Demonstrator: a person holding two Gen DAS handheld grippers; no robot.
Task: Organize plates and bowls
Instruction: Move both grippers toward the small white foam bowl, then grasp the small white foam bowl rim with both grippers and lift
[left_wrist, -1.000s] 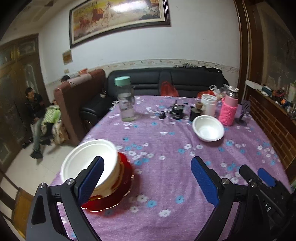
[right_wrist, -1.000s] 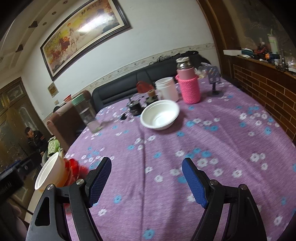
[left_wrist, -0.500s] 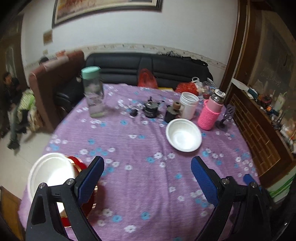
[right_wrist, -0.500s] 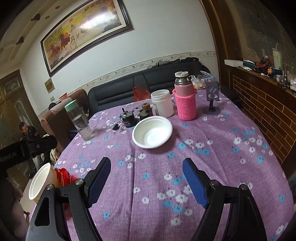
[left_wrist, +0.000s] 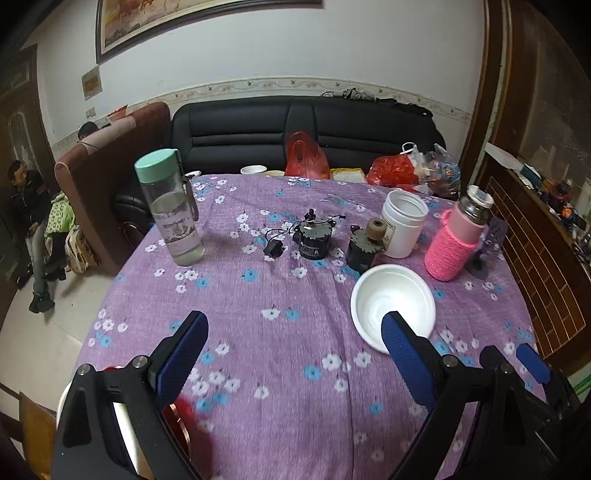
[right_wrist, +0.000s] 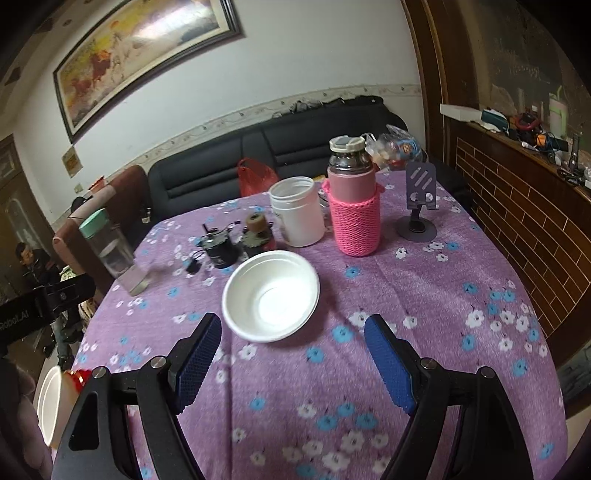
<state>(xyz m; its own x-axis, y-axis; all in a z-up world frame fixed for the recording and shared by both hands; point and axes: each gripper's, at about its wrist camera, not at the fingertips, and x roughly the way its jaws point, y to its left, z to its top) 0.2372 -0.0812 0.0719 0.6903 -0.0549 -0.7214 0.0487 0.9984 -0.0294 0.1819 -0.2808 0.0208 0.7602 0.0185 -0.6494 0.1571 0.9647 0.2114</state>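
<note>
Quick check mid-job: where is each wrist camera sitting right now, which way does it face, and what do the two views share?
Left wrist: low over the near left table edge, facing the sofa; the open left gripper shows, right gripper's tip at lower right.
Right wrist: near edge, aimed at the white bowl; the open right gripper shows.
Shared: white bowl, pink-sleeved bottle, green-capped bottle.
</note>
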